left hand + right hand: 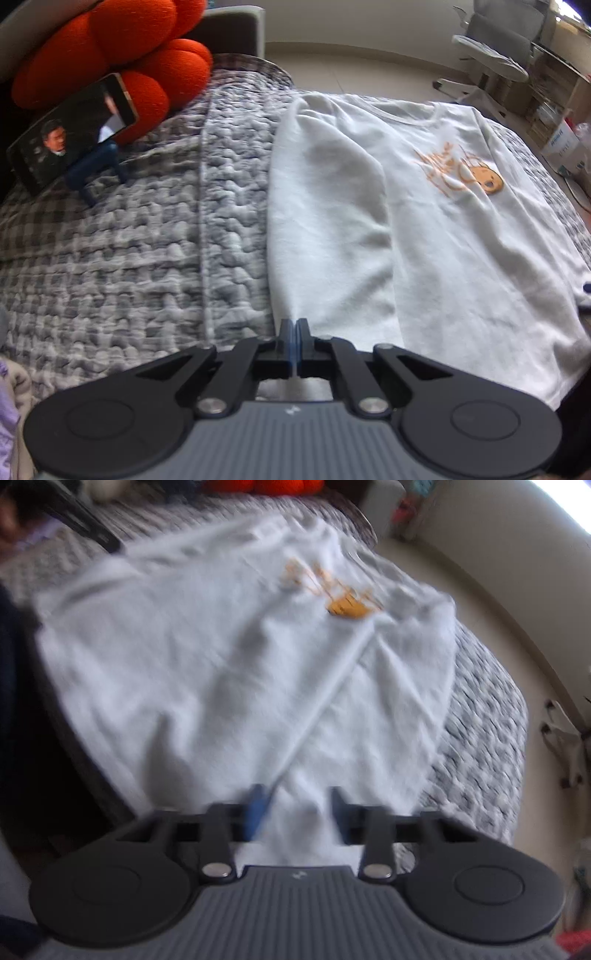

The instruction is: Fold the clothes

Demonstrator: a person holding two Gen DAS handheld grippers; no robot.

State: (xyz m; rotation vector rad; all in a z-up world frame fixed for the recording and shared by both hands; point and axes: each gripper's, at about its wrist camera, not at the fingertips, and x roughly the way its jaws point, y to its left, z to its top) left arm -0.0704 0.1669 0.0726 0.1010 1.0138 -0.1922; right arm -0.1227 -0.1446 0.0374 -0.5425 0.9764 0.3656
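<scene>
A white T-shirt [424,221] with an orange print [461,173] lies flat on a grey quilted bed cover [147,240]; its left side is folded inward. My left gripper [294,326] is shut on the shirt's near left edge, and white cloth shows behind its fingers. In the blurred right wrist view the same T-shirt [229,657] is spread out, its right part folded across in a diagonal crease. My right gripper [297,806] is at the shirt's near edge. Its jaws stand apart with a bunch of the white cloth between them.
An orange plush cushion [110,55] and a phone [70,140] on a blue stand sit at the bed's far left. An office chair [498,48] and boxes [561,144] stand on the floor to the right. The bed's right edge drops to pale floor [498,627].
</scene>
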